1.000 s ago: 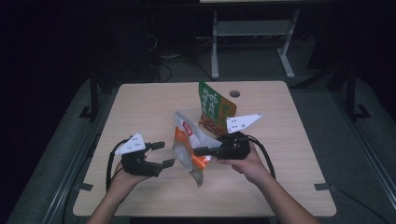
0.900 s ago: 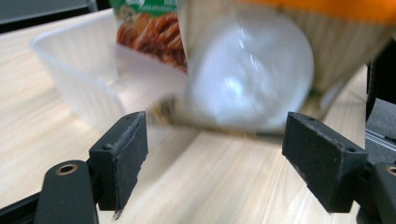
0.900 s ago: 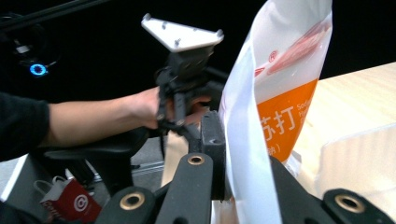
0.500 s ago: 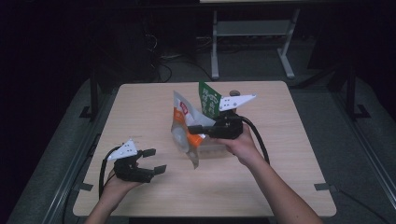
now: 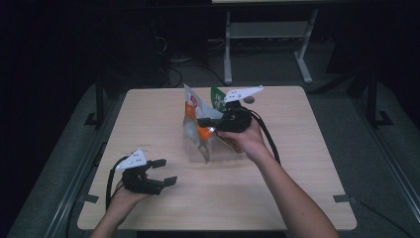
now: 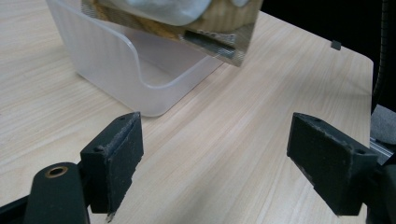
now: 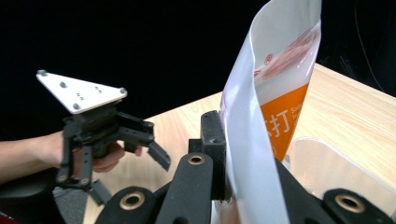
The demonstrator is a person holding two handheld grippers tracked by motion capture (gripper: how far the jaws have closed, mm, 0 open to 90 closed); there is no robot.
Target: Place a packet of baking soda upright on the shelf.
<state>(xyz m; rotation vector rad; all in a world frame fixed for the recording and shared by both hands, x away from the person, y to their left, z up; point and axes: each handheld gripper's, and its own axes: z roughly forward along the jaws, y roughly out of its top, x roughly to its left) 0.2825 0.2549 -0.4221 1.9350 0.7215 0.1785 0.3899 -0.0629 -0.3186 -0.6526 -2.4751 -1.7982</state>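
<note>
Right now my right gripper (image 5: 205, 124), clamped on the snack bag (image 5: 194, 119), carries it above the clear bin (image 5: 225, 153); next, lower it in.

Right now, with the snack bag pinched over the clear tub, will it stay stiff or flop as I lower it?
Likely floppy: the snack bag is thin film, bowed around the right gripper. Probably light, since one pinch holds it tilted. Its glossy skin may slip, and its corner could catch the clear tub's rim.
</note>
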